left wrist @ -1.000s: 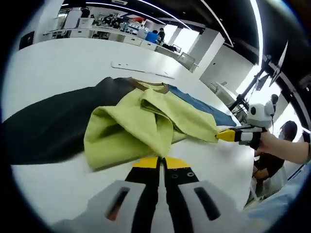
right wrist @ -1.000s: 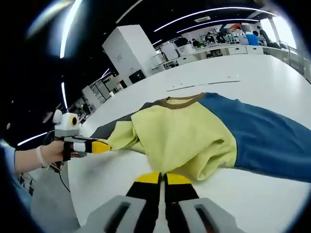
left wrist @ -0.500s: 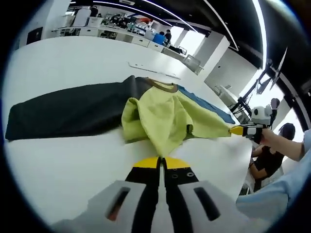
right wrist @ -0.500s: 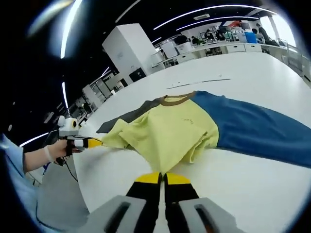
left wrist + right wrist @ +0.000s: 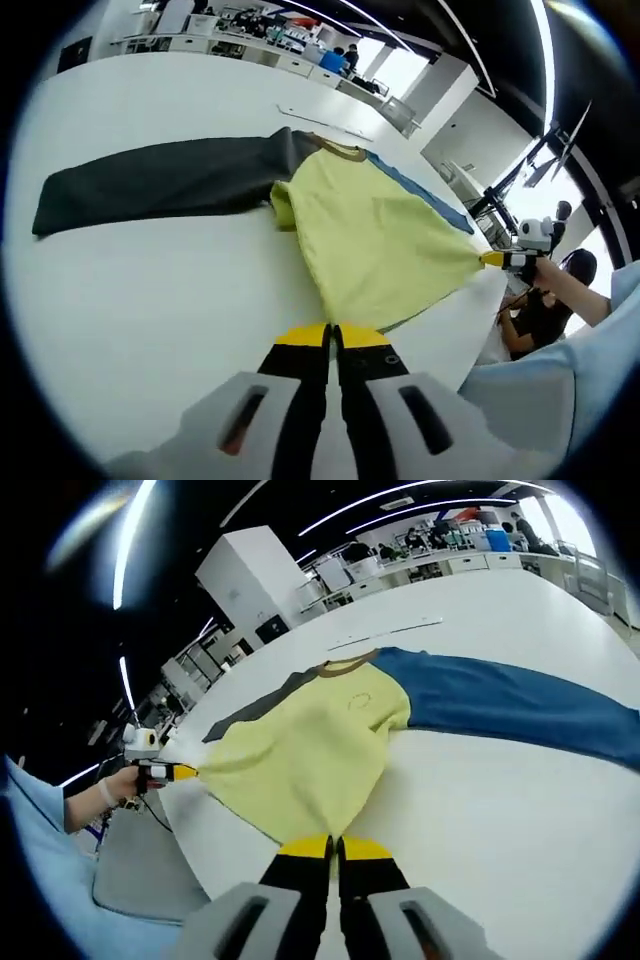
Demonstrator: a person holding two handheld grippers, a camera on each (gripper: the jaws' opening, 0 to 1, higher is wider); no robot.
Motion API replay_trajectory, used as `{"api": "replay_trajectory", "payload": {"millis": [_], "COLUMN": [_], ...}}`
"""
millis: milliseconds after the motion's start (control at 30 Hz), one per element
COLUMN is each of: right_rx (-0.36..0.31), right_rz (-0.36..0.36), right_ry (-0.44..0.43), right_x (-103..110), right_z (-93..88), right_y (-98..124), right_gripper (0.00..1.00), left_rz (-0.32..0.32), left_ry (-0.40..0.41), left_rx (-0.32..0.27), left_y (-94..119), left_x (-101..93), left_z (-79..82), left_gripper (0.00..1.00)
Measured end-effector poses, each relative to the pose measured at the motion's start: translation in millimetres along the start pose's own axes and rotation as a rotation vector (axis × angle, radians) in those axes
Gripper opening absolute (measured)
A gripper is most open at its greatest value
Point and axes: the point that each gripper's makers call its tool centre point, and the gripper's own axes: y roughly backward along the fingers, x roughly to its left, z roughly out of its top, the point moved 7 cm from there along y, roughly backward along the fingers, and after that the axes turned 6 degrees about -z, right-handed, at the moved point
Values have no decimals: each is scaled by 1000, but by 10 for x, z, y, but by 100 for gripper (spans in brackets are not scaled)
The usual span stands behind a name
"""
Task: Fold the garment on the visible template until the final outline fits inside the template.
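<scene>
Left gripper (image 5: pixel 330 338): jaws together, pinching the near hem corner of the garment (image 5: pixel 375 235). Right gripper (image 5: pixel 335 848): same, jaws clamped on the other hem corner. Garment lies flat on the white table (image 5: pixel 150 290), yellow body stretched between the two grippers. Dark sleeve (image 5: pixel 160 185) runs out left, blue sleeve (image 5: pixel 510 705) right. Brown collar (image 5: pixel 350 665) at far end.

Left gripper (image 5: pixel 332 335): two black jaws capped in yellow, small screws behind the caps, set on a pale grey body with two dark slots. Right gripper (image 5: pixel 334 848) has the same build, yellow tips on black, grey housing below. Across the table it's a small yellow point on a dark block. The person's sleeve (image 5: pixel 45 880) is light blue.
</scene>
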Motion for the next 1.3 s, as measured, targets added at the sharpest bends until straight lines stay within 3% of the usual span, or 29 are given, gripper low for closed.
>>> {"api": "replay_trajectory", "payload": {"millis": [400, 700, 1300], "right_rx": [90, 98, 127], "right_rz": [12, -12, -10], "right_ry": [-56, -76, -77], "right_x": [20, -63, -74], "right_z": [-525, -625, -669], "right_y": [142, 197, 170], "right_gripper": [0, 0, 0], "left_rz": [-9, -29, -19], "left_ry": [41, 59, 73], "left_rx": [150, 279, 245], "left_y": [62, 17, 42], "left_x": [-126, -249, -191], "left_z": [-417, -686, -698], "left_gripper": [0, 0, 0]}}
